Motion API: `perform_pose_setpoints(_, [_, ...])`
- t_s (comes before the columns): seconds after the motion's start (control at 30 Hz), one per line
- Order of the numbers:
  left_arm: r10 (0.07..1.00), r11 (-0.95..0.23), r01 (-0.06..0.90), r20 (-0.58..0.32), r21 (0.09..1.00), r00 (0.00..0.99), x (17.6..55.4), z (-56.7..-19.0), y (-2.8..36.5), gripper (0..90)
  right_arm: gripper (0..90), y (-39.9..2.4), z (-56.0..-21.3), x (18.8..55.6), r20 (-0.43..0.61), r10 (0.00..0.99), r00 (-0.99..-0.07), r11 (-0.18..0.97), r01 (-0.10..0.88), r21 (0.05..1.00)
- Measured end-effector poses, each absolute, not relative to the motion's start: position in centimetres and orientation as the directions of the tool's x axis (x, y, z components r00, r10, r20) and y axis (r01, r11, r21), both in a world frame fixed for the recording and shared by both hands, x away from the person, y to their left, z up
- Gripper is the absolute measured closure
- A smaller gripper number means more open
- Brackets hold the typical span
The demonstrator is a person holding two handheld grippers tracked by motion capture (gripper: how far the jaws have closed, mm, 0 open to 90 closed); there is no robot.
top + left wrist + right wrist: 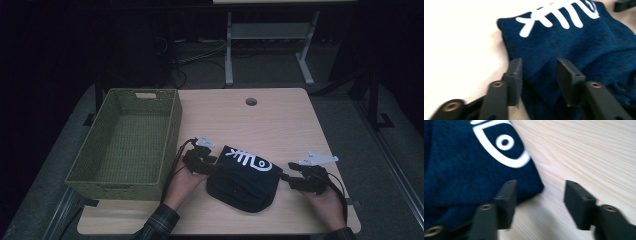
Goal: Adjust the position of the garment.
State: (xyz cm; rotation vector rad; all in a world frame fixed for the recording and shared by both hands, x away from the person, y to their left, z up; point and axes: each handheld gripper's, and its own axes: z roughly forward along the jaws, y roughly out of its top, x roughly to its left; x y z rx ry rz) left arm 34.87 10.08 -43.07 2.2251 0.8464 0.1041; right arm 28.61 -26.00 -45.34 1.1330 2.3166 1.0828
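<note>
A folded dark blue garment with a white fish-bone print lies near the front of the wooden table. My left gripper is at the garment's left edge. In the left gripper view, the left gripper stands open over the blue cloth, its pads apart from the fabric between them. My right gripper is at the garment's right edge. Seen from its own camera, the right gripper is open over bare wood, with the garment's corner beside its left jaw.
A green woven basket stands empty on the table's left side, close to my left hand. A round cable hole sits near the far edge. Beyond the table stands a white metal frame on a dark floor.
</note>
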Motion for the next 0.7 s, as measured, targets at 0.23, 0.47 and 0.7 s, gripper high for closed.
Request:
perform_pose_setpoints(0.23, [0.619,-0.495,0.562,-0.185,0.663,0.763,35.6,-43.8,9.9,25.9,13.4,-28.0,-46.8,27.5,0.047,0.833,-0.552,0.356,0.599,0.717])
perform_pose_setpoints(0.47, [0.627,-0.492,0.569,-0.184,0.659,0.757,36.1,-44.4,9.8,19.1,4.5,-28.3,-48.1,27.6,0.022,0.843,-0.538,0.373,0.611,0.698])
perform_pose_setpoints(0.7, [0.623,-0.51,0.576,-0.189,0.639,0.759,36.4,-45.4,9.4,17.9,2.4,-28.4,-48.3,27.8,0.025,0.841,-0.541,0.37,0.607,0.704])
